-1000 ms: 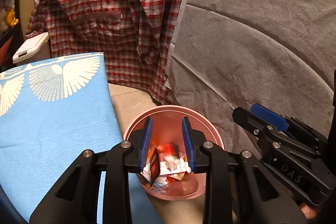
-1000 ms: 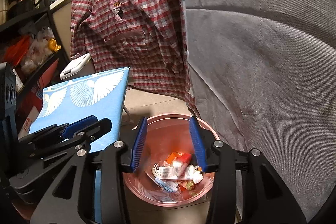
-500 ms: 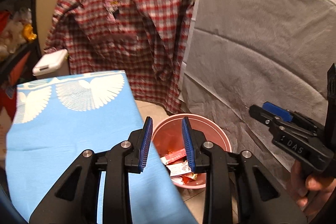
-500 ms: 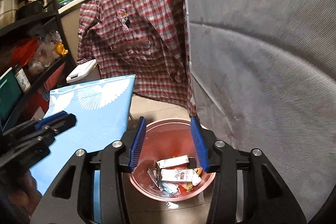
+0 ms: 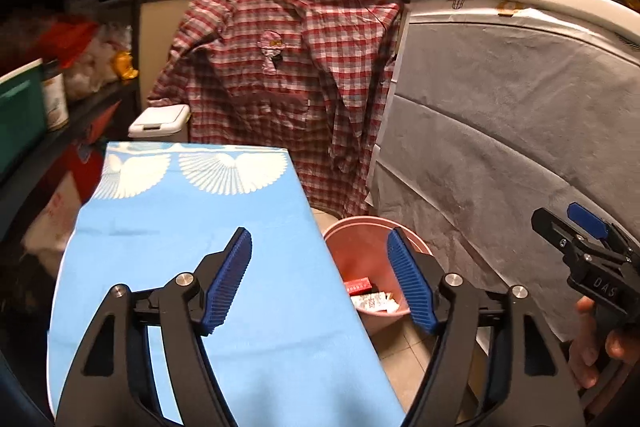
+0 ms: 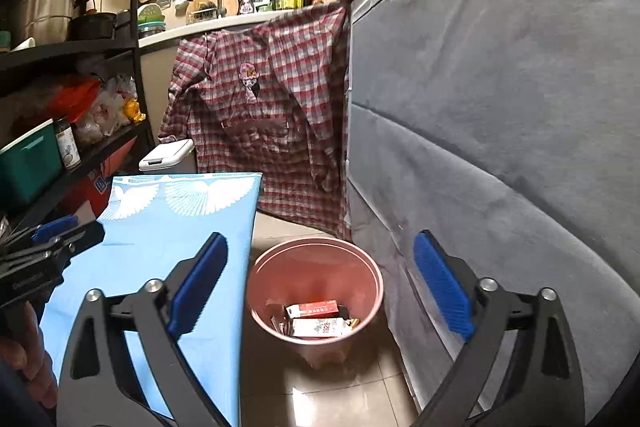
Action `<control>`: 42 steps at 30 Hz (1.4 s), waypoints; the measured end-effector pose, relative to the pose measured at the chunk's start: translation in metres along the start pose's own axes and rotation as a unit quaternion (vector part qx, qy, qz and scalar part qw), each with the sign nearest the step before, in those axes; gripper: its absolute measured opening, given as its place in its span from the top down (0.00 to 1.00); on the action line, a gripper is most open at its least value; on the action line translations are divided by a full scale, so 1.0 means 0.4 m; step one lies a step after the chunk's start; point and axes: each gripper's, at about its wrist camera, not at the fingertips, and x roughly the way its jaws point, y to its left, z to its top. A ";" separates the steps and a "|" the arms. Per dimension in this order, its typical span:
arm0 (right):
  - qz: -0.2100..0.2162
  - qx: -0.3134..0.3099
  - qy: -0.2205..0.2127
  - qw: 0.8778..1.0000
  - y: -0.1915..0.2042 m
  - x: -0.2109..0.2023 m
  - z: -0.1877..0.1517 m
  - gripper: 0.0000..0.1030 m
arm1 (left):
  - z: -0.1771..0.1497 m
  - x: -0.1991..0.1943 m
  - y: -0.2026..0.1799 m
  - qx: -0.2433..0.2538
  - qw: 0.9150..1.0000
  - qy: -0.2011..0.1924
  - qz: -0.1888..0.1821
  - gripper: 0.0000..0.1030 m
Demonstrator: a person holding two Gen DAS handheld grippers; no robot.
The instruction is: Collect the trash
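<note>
A pink bin (image 6: 316, 267) stands on the tiled floor between the blue-covered board and the grey cloth. Inside it lie a red-and-white carton (image 6: 316, 309) and several wrappers (image 6: 320, 327). The bin (image 5: 360, 239) also shows in the left wrist view, with trash (image 5: 372, 297) at its bottom. My left gripper (image 5: 320, 279) hovers back over the board's edge, its jaws opening, nothing between them. My right gripper (image 6: 320, 287) stands above and short of the bin, jaws opening wide, nothing between them. Each gripper appears at the other view's edge, the right gripper (image 5: 588, 247) held by a hand.
A blue cloth-covered board (image 5: 192, 247) with white shell prints fills the left. A plaid shirt (image 6: 272, 107) hangs from the counter behind. Grey cloth (image 6: 500, 107) drapes the right side. Dark shelves (image 6: 60, 67) with pots and boxes stand far left. A white lidded bin (image 5: 160, 121) sits behind the board.
Both grippers pulled back and up from the bin and their jaws went from narrow to wide. The trash now lies in the bin's bottom.
</note>
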 end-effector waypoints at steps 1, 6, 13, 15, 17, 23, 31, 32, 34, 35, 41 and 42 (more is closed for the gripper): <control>-0.003 0.002 0.000 1.000 -0.003 -0.023 -0.012 0.06 | -0.016 -0.017 -0.001 -0.002 1.000 -0.001 0.002 0.29; -0.017 0.005 0.020 1.000 -0.015 -0.071 -0.071 0.05 | -0.095 -0.066 -0.013 -0.005 1.000 0.012 0.011 0.17; -0.032 -0.014 0.036 0.999 -0.006 -0.078 -0.124 0.05 | -0.150 -0.061 -0.059 0.023 0.998 0.032 0.046 0.10; -0.032 -0.010 0.053 0.998 -0.014 -0.066 -0.139 0.05 | -0.155 -0.053 -0.064 0.018 0.998 0.038 0.044 0.10; -0.028 -0.004 0.060 0.998 -0.021 -0.060 -0.147 0.05 | -0.162 -0.042 -0.071 0.015 0.998 0.044 0.042 0.10; -0.035 -0.007 0.061 0.997 -0.026 -0.052 -0.155 0.05 | -0.171 -0.034 -0.100 0.024 0.998 0.034 0.044 0.10; -0.033 0.000 0.066 0.997 -0.037 -0.042 -0.154 0.05 | -0.175 -0.026 -0.112 0.027 0.998 0.041 0.049 0.10; -0.032 0.000 0.066 0.997 -0.038 -0.042 -0.153 0.05 | -0.175 -0.027 -0.110 0.026 0.998 0.041 0.050 0.10; -0.033 0.000 0.066 0.997 -0.039 -0.041 -0.152 0.05 | -0.175 -0.025 -0.110 0.024 0.998 0.041 0.051 0.10; -0.032 0.000 0.066 0.997 -0.039 -0.041 -0.152 0.05 | -0.174 -0.024 -0.110 0.024 0.998 0.041 0.052 0.10; -0.033 0.000 0.066 0.997 -0.039 -0.041 -0.152 0.05 | -0.174 -0.023 -0.106 0.021 0.997 0.043 0.053 0.10; -0.032 0.000 0.066 0.997 -0.039 -0.041 -0.152 0.05 | -0.174 -0.022 -0.105 0.020 0.997 0.043 0.053 0.10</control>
